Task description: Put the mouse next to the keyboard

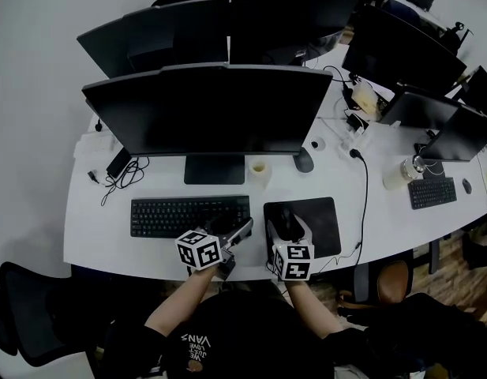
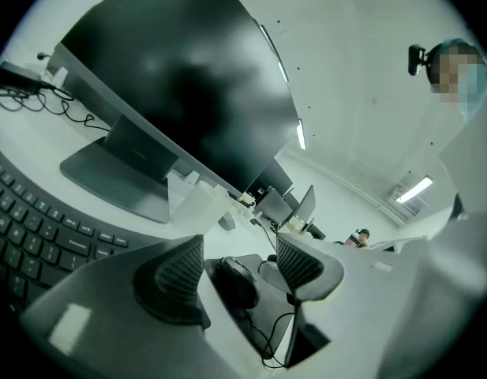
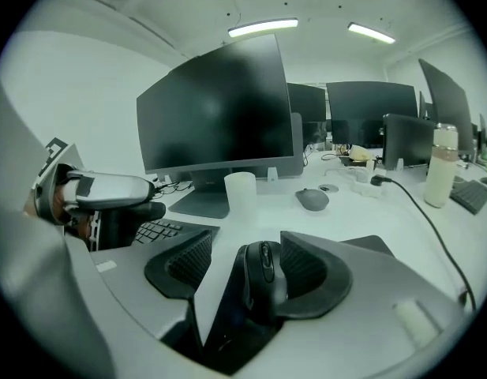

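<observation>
Mouse (image 1: 286, 220) sits on the mouse pad (image 1: 326, 218) by the desk's (image 1: 385, 231) front edge, right of the keyboard (image 1: 184, 215), between the right gripper's (image 3: 251, 264) spread jaws (not pinched). The left gripper's (image 2: 239, 264) jaws are spread, empty.

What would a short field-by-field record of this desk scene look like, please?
mouse: on the pad, right of the keyboard
right gripper: open, jaws either side of the mouse; its right jaw looks against it, its left jaw apart
left gripper: open, nothing between the jaws, by the keyboard's right end
behind keyboard: monitor on its stand, cup beside the stand
task status: mouse not yet gripped, not yet moved off the pad
</observation>
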Demonstrator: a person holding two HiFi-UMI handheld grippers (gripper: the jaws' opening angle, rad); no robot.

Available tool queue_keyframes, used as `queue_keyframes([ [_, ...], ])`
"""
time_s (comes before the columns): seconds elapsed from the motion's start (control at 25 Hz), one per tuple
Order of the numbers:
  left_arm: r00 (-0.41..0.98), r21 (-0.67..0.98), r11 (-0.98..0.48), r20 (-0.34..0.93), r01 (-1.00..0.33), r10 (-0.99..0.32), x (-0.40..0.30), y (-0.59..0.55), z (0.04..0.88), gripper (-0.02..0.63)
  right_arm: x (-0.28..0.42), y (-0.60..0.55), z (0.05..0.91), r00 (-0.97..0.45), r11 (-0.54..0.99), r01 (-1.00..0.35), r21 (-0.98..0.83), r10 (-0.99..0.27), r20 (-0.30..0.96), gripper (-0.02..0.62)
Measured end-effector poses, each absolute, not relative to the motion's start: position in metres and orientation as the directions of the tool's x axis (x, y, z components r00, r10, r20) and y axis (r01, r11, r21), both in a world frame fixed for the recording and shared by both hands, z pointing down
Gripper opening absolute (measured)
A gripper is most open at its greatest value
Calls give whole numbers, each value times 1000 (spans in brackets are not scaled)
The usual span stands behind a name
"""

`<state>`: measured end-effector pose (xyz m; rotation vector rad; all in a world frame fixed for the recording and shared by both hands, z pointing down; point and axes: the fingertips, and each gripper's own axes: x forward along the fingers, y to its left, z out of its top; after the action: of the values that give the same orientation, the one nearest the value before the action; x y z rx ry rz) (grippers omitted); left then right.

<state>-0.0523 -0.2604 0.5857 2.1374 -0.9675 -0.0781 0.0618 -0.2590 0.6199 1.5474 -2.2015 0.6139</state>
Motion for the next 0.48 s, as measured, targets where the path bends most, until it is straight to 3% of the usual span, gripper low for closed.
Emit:
queue_keyframes([
  [0.24,720,623,-468,234,-627,-653,-59,-246,574,265,56,-240,594,-318,289,-948,-137,-814,486,265],
  [0.48,731,580,-509,240,-636,-639,-71,-227,563,264,51,-223,567,-294,265,-956,-126,-854,430,191],
])
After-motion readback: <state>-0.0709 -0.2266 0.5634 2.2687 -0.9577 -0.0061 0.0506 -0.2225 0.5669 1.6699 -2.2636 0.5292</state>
